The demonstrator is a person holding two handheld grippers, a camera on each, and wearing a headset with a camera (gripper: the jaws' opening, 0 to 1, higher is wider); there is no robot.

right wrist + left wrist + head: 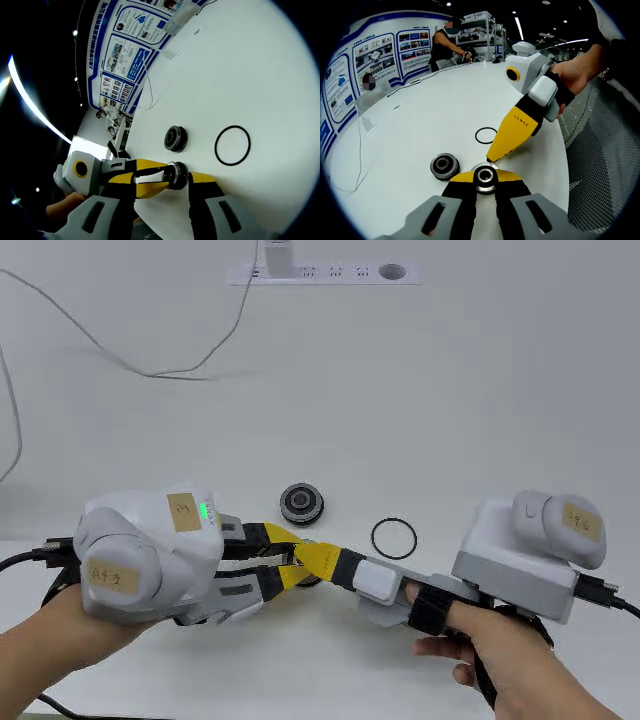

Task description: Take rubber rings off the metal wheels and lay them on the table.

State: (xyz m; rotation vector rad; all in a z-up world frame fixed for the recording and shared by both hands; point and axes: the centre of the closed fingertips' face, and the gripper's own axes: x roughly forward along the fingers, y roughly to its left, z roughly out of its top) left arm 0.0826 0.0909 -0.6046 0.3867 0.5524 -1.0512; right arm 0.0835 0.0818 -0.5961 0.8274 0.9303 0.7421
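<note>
Left gripper [285, 558] has its fingers clamped on a small silver metal wheel [485, 177], just over the white counter [480, 420]. The right gripper [181, 181] has its fingers on either side of the rim, and I can't tell if they're biting yet. 1 black rubber ring [394, 538] already lies flat nearby, and a 2nd dark-rimmed wheel [302, 503] sits apart. I'd keep the left clamp firm, catch 1 edge of the rubber and roll it off sideways, not yank.

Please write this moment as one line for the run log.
left gripper: shut on wheel | right gripper: jaws at same wheel, grip unclear | second wheel, one ring: on table
</note>
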